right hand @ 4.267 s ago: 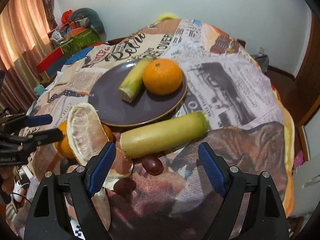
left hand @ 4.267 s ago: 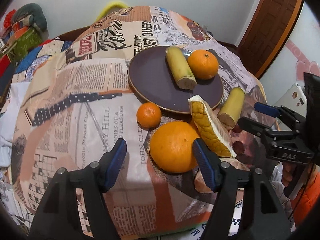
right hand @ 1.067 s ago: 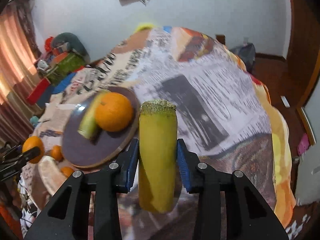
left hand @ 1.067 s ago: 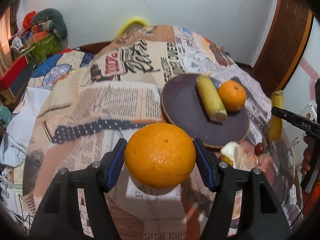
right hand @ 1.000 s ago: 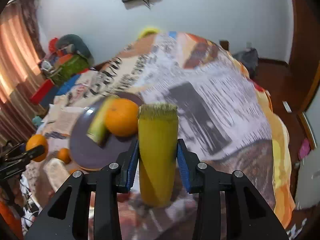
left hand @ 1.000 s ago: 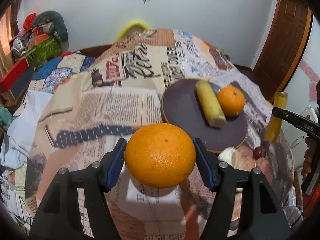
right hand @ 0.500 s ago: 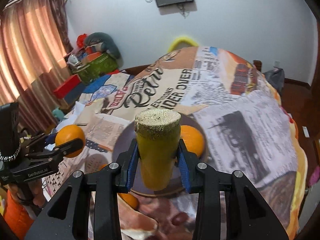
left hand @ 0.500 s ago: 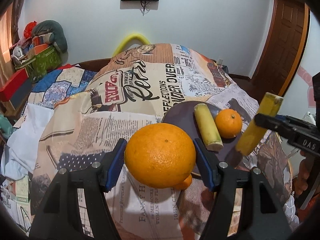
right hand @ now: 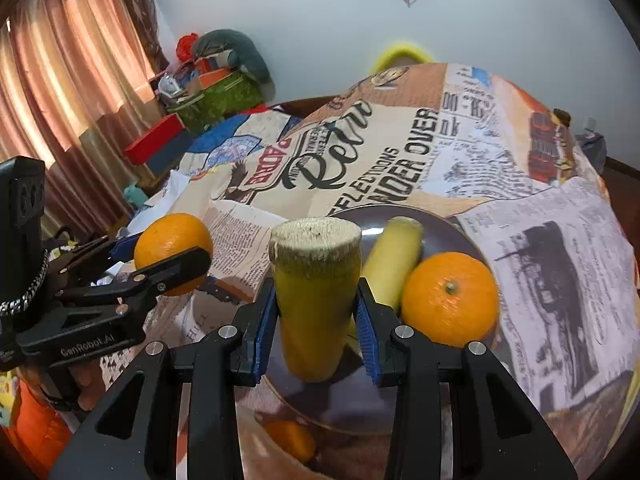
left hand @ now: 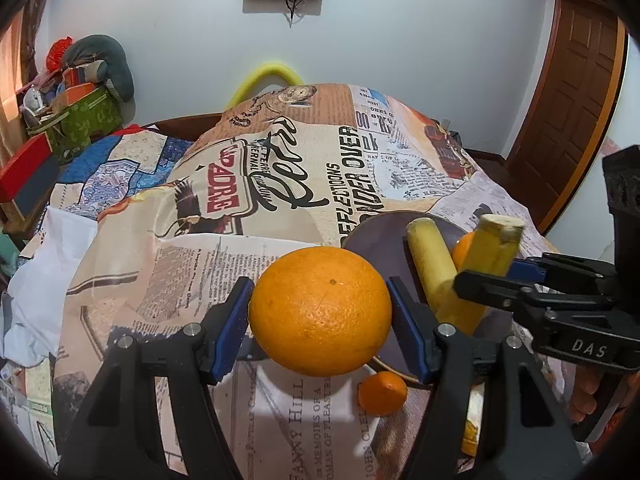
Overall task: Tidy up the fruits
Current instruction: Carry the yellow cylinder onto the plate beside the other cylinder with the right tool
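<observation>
Two grippers, both loaded. Left gripper [left hand: 320, 312] has its blue pads pressed on either side of a big orange [left hand: 320, 310], jaws roughly half spread, fruit sitting right between the fingertips and clear of the cloth below. Right gripper [right hand: 316, 316] is clamped narrow on a yellow-green cane piece [right hand: 314, 296], held about upright with its cut fibrous end up; the piece sticks out above and below the pads.

Cane piece hangs over the near part of the dark plate [right hand: 460, 236]; whether its lower end touches the plate I can't tell. On the plate: a second cane piece [right hand: 394, 258] lying just behind the held one, and an orange [right hand: 450, 300] beside it on the right in the right wrist view.

Small tangerine [left hand: 382, 394] sits on the newspaper-print cloth [left hand: 200, 264] just off the plate's near edge, below the held big orange in the left wrist view. Left gripper is beside the plate's left side, not over it.
</observation>
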The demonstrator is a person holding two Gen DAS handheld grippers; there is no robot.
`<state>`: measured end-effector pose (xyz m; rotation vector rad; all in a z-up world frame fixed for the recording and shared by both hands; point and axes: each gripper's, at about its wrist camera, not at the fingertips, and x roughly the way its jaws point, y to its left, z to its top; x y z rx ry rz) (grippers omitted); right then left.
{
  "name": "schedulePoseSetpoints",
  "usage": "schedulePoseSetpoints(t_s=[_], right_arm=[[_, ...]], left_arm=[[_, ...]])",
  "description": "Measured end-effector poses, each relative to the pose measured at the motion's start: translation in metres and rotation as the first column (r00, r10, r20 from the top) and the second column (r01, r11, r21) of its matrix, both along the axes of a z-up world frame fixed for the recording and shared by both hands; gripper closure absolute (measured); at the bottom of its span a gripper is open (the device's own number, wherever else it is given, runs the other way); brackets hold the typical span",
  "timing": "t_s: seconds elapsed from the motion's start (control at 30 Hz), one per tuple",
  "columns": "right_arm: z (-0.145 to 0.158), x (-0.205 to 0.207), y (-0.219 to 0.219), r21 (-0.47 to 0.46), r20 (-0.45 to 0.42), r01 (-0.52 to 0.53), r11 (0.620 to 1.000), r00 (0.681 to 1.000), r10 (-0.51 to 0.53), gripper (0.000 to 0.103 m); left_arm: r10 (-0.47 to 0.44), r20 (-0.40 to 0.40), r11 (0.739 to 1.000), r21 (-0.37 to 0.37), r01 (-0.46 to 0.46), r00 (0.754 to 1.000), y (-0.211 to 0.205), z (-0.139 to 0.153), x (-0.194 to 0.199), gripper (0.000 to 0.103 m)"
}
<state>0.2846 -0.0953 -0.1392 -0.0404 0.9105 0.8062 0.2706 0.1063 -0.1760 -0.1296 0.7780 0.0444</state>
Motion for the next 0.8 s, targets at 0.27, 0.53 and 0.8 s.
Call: schedulePoseSetpoints(t_s=[0.27,0.53,0.8], right_arm=[[-0.009,0.017,0.013,-0.008,-0.024,-0.006,1.000,1.000,0.006,0.069],[-0.013,0.031,0.013,-0.015,-0.031,0.026,1.000,0.999,-0.026,0.065],[-0.007,0.030,0.006,-0.050,0.030,0.046,0.998,0.999,-0.045,0.062]], left_arm=[[-0.005,-0.007,1.000,-0.005,0.005,1.000,0.003,-0.008,0.012,0.037],[-0.016,-0.014,1.000,-0.006,0.016,1.000,0.002,-0.012,0.021,0.037],[-0.035,-0.024,0.999,-0.009,0.035,0.999,-0.005,-0.017,0.027,0.037]])
